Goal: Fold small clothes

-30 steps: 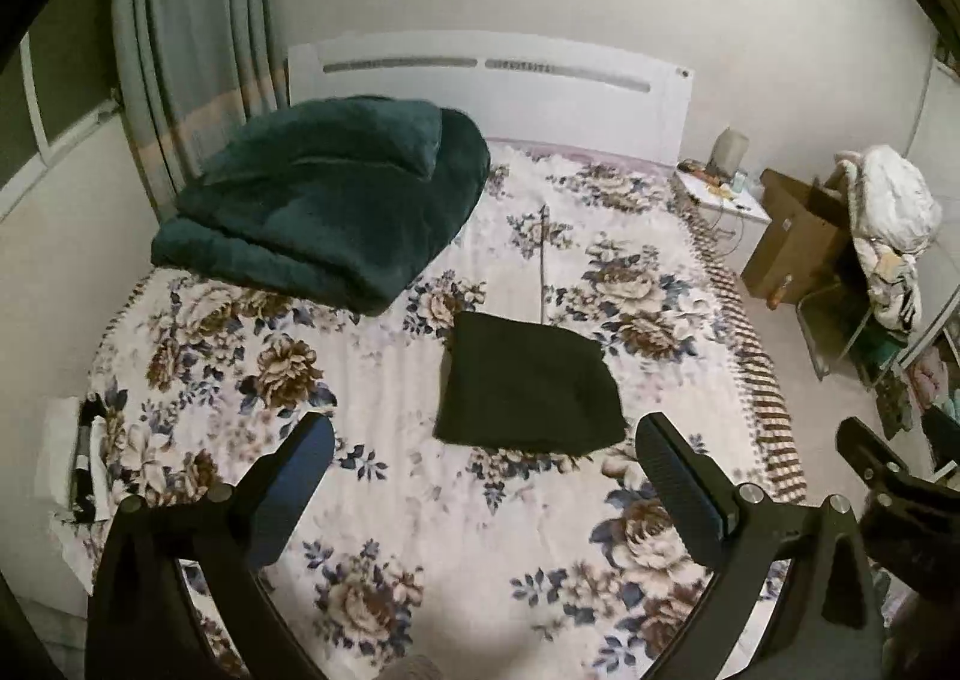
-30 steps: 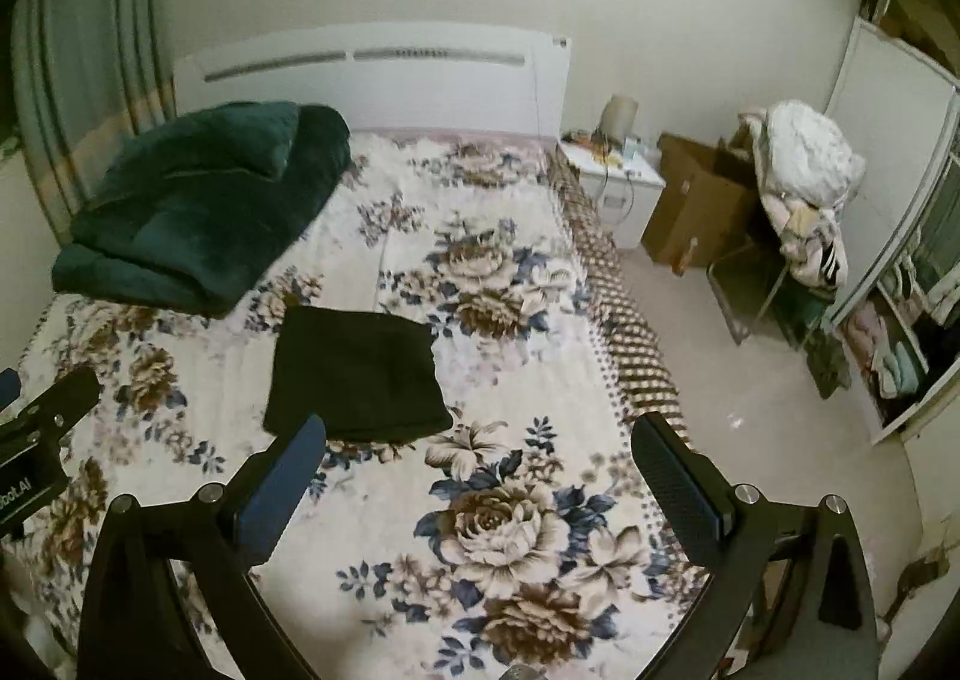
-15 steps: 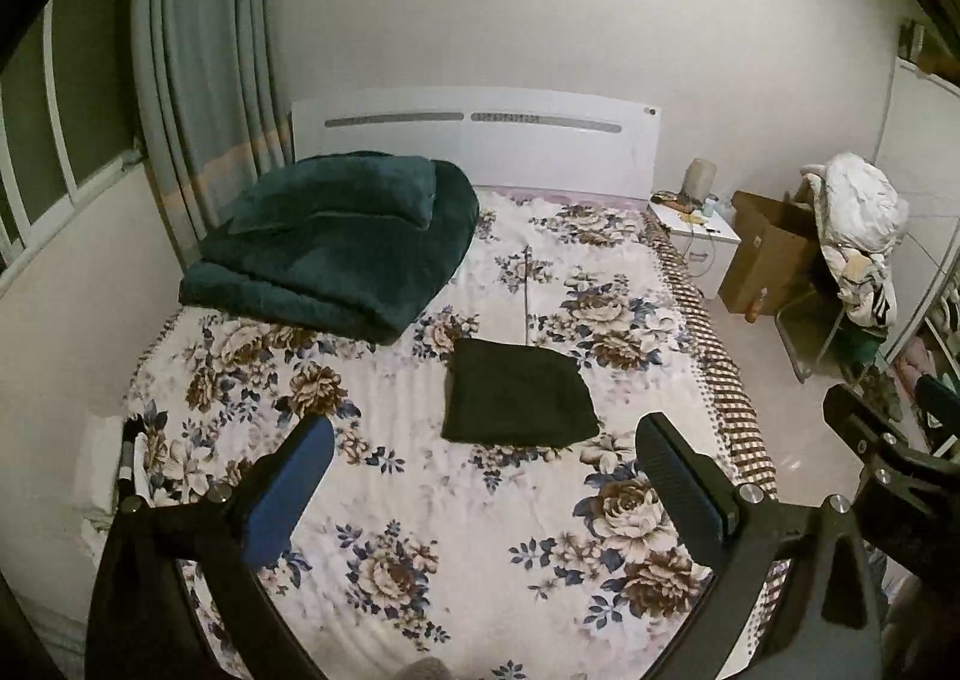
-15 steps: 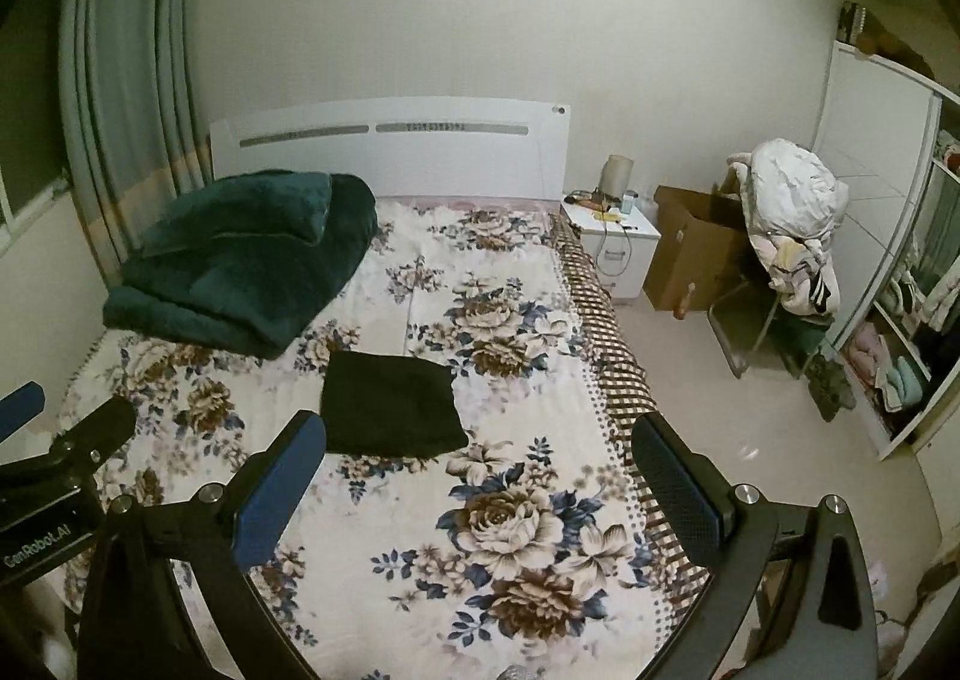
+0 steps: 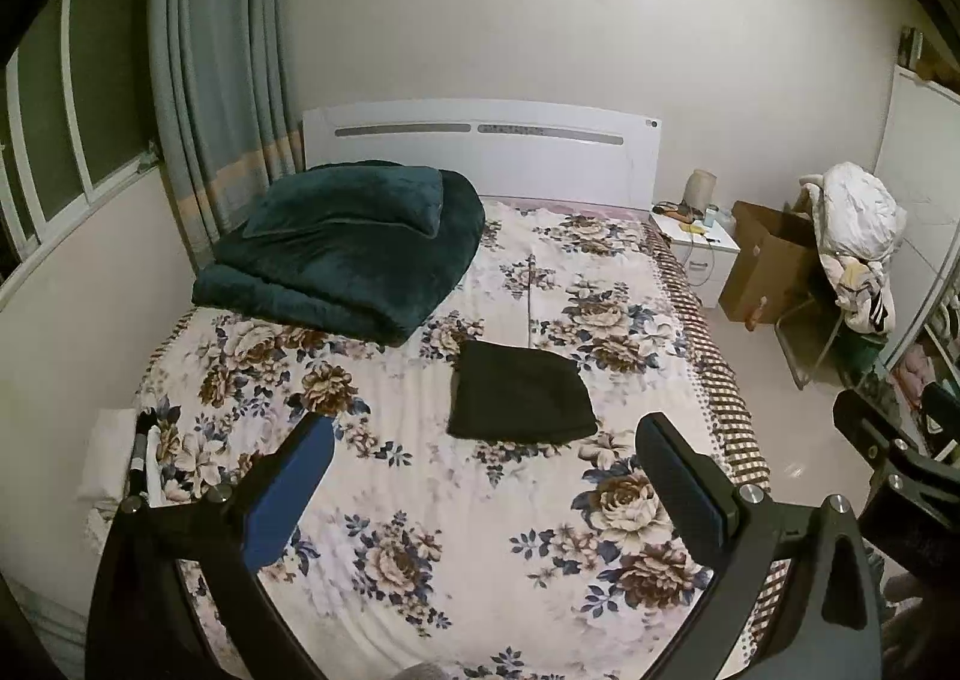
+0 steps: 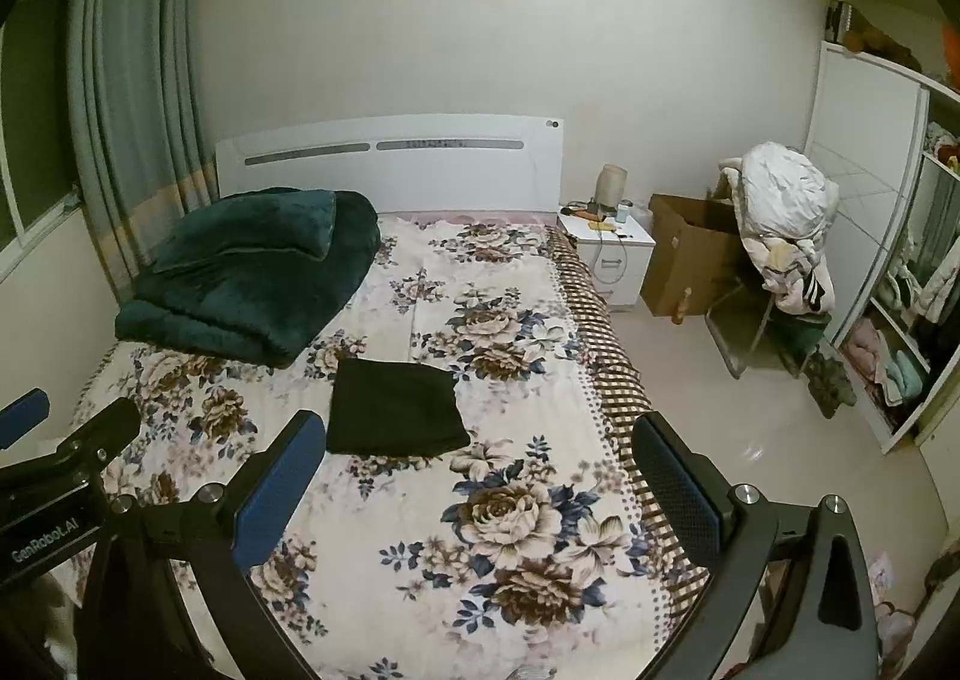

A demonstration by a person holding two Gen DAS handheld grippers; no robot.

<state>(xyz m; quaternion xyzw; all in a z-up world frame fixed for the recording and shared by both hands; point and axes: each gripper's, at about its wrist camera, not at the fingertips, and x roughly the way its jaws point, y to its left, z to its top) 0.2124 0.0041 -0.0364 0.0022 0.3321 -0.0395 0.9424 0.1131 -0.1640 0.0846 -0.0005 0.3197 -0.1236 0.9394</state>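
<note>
A small black garment (image 5: 519, 399) lies folded into a flat rectangle in the middle of the floral bed sheet (image 5: 420, 500); it also shows in the right wrist view (image 6: 393, 409). My left gripper (image 5: 483, 485) is open and empty, held well back above the near end of the bed. My right gripper (image 6: 480, 491) is open and empty too, at the same distance, to the right of the left one. Neither touches the garment.
A folded dark green blanket (image 5: 342, 242) lies at the head of the bed on the left. A white nightstand (image 6: 612, 248), a cardboard box (image 6: 690, 254) and a chair piled with clothes (image 6: 780, 224) stand to the right. Curtains (image 5: 222, 80) hang on the left.
Both grippers have pulled back and up away from the bed, so the folded garment looks smaller and farther. Both stay open; the garment has not moved.
</note>
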